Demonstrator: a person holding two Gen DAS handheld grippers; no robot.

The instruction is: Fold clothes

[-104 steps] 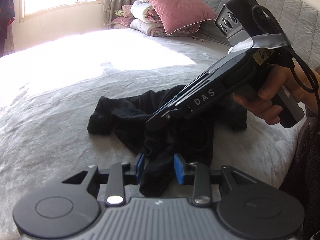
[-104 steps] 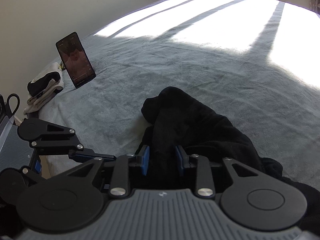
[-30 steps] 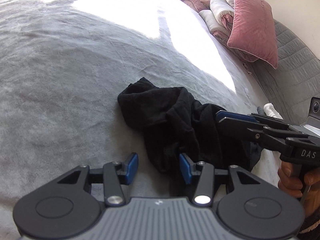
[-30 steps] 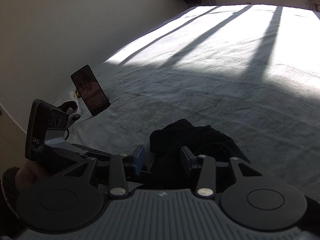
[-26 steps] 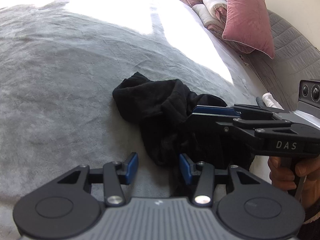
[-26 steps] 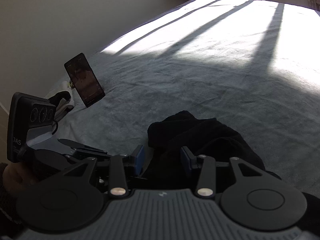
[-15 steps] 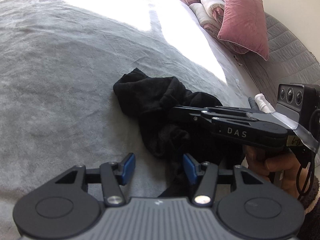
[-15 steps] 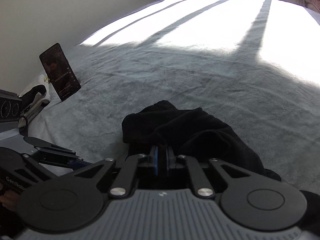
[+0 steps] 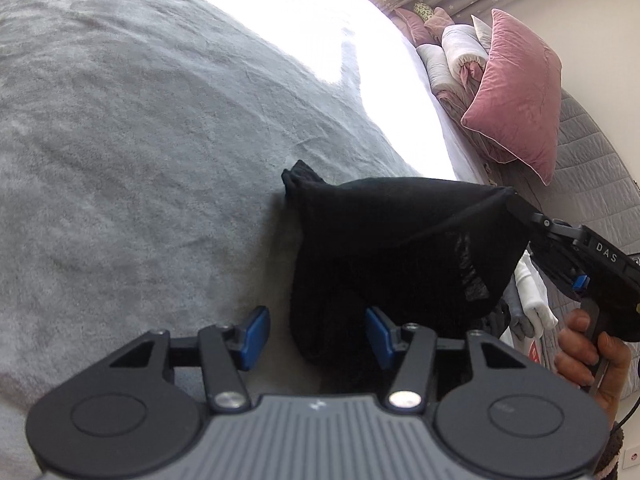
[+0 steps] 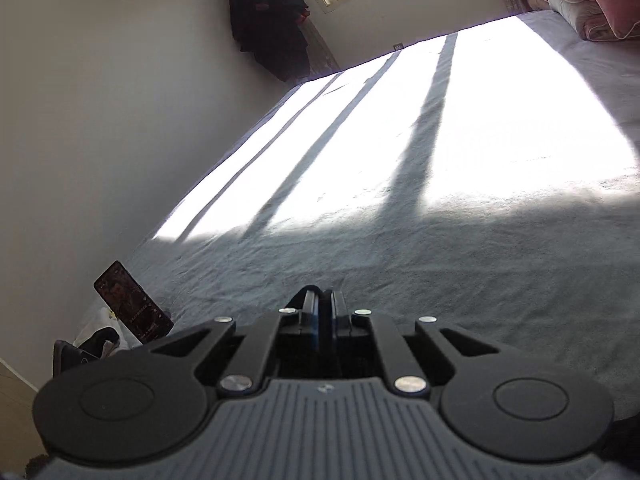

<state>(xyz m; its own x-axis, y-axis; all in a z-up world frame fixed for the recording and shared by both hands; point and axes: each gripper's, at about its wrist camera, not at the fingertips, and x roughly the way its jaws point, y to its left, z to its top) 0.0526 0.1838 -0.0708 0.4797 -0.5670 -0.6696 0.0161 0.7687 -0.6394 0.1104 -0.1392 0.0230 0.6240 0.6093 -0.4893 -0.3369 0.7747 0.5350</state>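
A black garment (image 9: 400,240) hangs above the grey bed (image 9: 120,160). In the left wrist view my right gripper (image 9: 510,199) is shut on its upper edge and holds it up at the right. My left gripper (image 9: 316,332) is open, its blue pads (image 9: 253,330) on either side of the garment's lower hanging part without closing on it. In the right wrist view the right gripper (image 10: 324,300) has its jaws together and is tilted up; the cloth is mostly hidden there.
A pink pillow (image 9: 516,92) and rolled bedding (image 9: 452,60) lie at the bed's head. A phone (image 10: 132,300) stands propped near the bed's left edge beside small clothes (image 10: 92,344). A dark coat (image 10: 272,20) hangs on the far wall.
My right gripper closed on the black garment and lifted it off the bed, up and to the right. My left gripper stayed open and low beneath the cloth.
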